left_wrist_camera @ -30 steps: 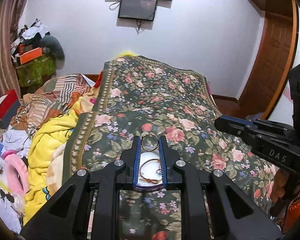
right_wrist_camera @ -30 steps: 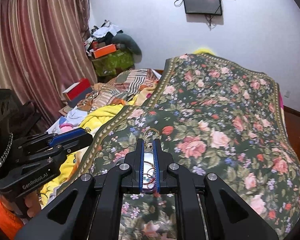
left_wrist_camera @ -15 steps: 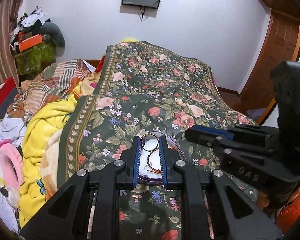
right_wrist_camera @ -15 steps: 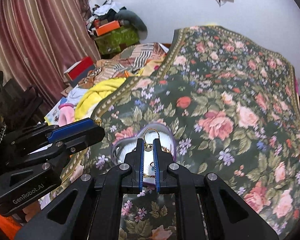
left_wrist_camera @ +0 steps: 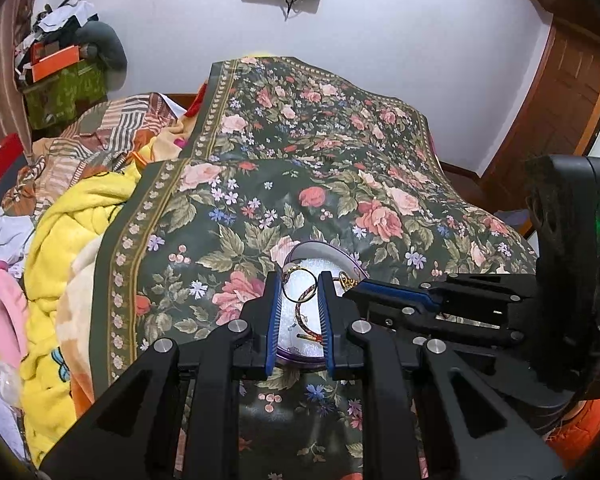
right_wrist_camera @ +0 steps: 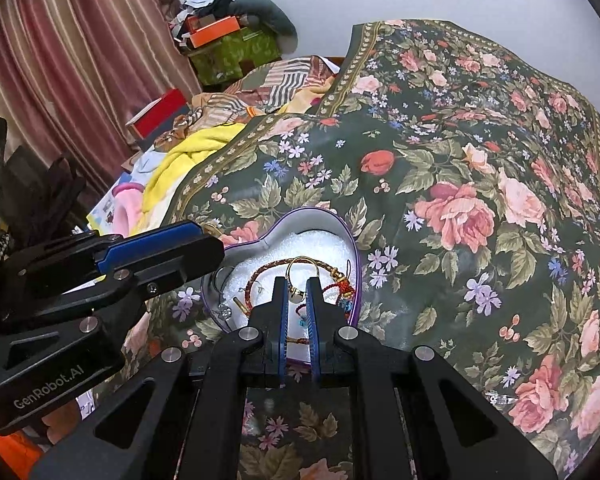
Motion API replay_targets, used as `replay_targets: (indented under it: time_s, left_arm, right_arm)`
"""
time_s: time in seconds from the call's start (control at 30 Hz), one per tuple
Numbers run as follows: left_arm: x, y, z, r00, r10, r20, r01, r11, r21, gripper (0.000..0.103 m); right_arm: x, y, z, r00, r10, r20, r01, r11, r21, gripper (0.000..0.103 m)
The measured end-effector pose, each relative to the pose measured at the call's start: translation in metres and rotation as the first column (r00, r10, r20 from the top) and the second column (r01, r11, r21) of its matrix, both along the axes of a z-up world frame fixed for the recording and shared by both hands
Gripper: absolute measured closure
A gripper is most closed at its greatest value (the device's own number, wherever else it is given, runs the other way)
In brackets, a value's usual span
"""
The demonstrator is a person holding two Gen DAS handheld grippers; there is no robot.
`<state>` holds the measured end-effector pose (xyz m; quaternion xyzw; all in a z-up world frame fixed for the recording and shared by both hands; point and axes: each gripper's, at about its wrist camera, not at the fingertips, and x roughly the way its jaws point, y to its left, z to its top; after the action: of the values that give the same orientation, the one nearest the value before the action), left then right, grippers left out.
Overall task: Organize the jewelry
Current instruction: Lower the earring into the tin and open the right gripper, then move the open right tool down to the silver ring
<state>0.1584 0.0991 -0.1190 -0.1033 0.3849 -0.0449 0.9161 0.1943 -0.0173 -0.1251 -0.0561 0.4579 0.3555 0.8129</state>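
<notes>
A purple heart-shaped tin (right_wrist_camera: 300, 213) with white lining lies on the floral bedspread; it also shows in the left wrist view (left_wrist_camera: 320, 247). Braided bracelets (right_wrist_camera: 268, 270) and beads lie inside it. My left gripper (left_wrist_camera: 299, 280) is shut on a thin gold ring (left_wrist_camera: 298, 290) and holds it over the tin. My right gripper (right_wrist_camera: 297, 284) is shut on a gold hoop earring (right_wrist_camera: 304, 263) with a charm, held over the tin's middle. The two grippers are close together, left one at the tin's left side (right_wrist_camera: 160, 248).
The floral bedspread (right_wrist_camera: 480, 168) covers the bed to the right and far side. A yellow blanket (left_wrist_camera: 68, 248) and striped cloth (left_wrist_camera: 112, 128) pile up on the left. Boxes and clutter (right_wrist_camera: 220, 40) stand by the curtain.
Both grippers have come down and forward toward the tin, each still holding its piece. The tin now lies directly under the fingertips, and the two grippers have drawn closer together.
</notes>
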Motion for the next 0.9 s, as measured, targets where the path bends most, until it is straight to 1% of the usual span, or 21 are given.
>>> replay_targets:
  time_s: [0.2,0.3,0.43,0.57,0.73,0.9]
  left_arm:
    - [0.002,0.001,-0.006,1.000,-0.010,-0.022,0.010,1.000,-0.026,0.086]
    - [0.002,0.001,-0.007,1.000,-0.013,-0.026,0.012,1.000,-0.028,0.086]
    - [0.001,0.001,-0.006,1.000,-0.009,-0.026,0.008,1.000,-0.026,0.086]
    - [-0.004,0.003,0.002,1.000,0.006,-0.011,-0.006,1.000,-0.020,0.086]
    - [-0.013,0.005,0.020,1.000,0.020,0.023,-0.020,1.000,0.001,0.086]
    - [-0.025,-0.001,0.041,0.997,0.030,0.076,-0.033,0.998,0.049,0.086]
  right_arm:
    - [0.000,0.001,-0.001,1.000,0.006,-0.006,-0.006,1.000,-0.014,0.095]
    - [-0.002,0.001,0.001,1.000,0.008,-0.011,-0.008,1.000,-0.025,0.095]
    - [-0.007,-0.003,0.009,1.000,0.004,0.006,-0.004,1.000,-0.024,0.088]
    - [-0.013,-0.011,0.026,0.997,-0.009,0.071,0.011,0.999,-0.030,0.087]
    - [-0.017,-0.031,0.056,0.986,-0.063,0.153,0.066,0.998,-0.012,0.087]
    - [-0.019,-0.057,0.080,0.970,-0.125,0.210,0.125,0.992,0.012,0.087]
